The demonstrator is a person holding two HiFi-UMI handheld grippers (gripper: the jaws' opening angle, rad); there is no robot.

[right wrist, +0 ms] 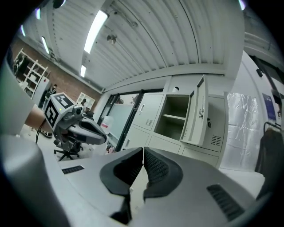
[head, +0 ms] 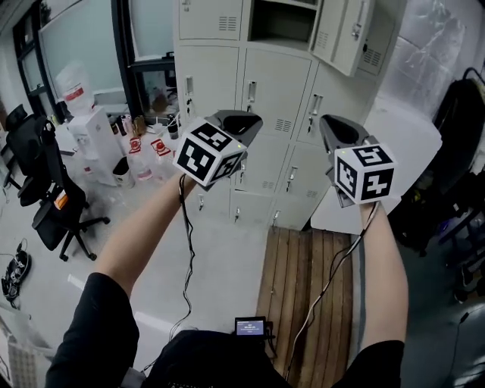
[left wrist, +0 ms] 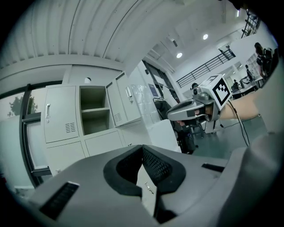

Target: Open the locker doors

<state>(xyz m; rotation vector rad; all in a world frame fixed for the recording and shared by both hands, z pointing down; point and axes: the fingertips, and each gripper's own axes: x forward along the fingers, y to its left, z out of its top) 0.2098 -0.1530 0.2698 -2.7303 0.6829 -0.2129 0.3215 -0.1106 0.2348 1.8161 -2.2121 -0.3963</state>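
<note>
A bank of pale grey lockers stands ahead of me. One upper compartment is open, its door swung out to the right; the doors below and to its left are closed. My left gripper and right gripper are held up side by side in front of the lockers, apart from them. Both are shut with nothing between the jaws. The left gripper view shows the open compartment and my right gripper. The right gripper view shows the open door and my left gripper.
A black office chair stands at the left. Bottles and white boxes sit left of the lockers. A wooden slatted board lies on the floor below the grippers. A white panel and black bags are at the right.
</note>
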